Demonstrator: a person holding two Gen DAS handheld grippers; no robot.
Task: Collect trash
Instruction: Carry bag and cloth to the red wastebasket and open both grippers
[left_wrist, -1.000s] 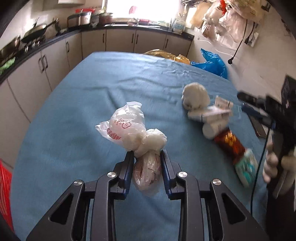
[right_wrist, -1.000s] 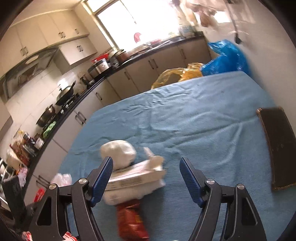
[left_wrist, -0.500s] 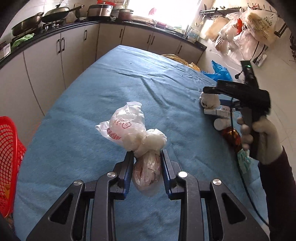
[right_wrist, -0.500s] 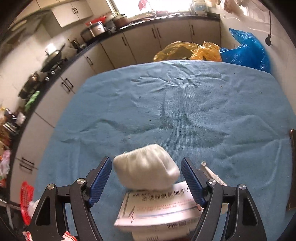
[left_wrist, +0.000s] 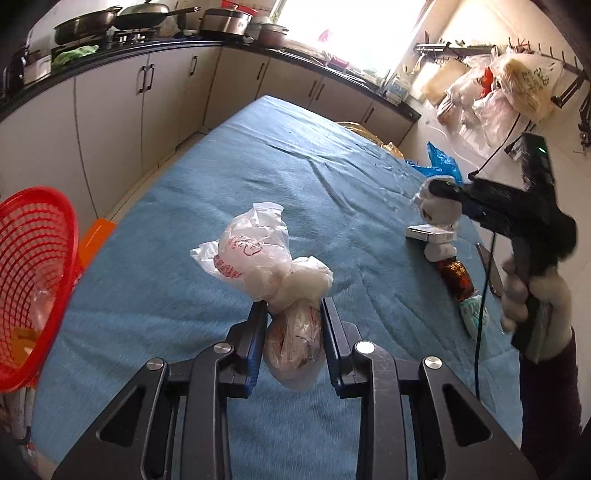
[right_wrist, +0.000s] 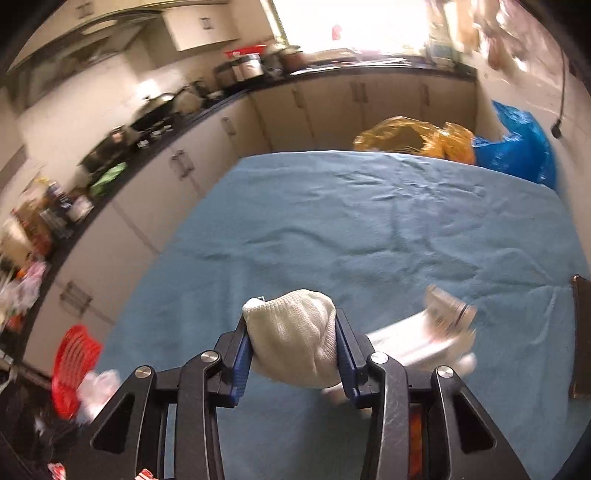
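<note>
My left gripper (left_wrist: 293, 310) is shut on a knotted white plastic bag (left_wrist: 247, 251) of scraps, held above the blue table cloth (left_wrist: 258, 166). The jaws of my right gripper (right_wrist: 293, 325) are closing, and their blue pads press on both sides of a white knitted wad (right_wrist: 295, 343). In the left wrist view the right gripper (left_wrist: 443, 195) carries the wad (left_wrist: 437, 214) just over a white box (left_wrist: 430, 233). A red-brown wrapper (left_wrist: 456, 278) and a pale packet (left_wrist: 474, 314) lie near the box. The box (right_wrist: 406, 339) is blurred in the right wrist view.
A red mesh basket (left_wrist: 33, 288) stands off the table's left edge, also seen as the basket (right_wrist: 72, 365) low left. Orange and blue bags (right_wrist: 417, 138) sit beyond the far edge. A dark flat slab (right_wrist: 581, 332) lies at the right edge. Cabinets run along the left.
My right gripper's jaws have shut on the white wad and lifted it off the box. My left gripper has carried its bag leftward, bringing the red basket into view.
</note>
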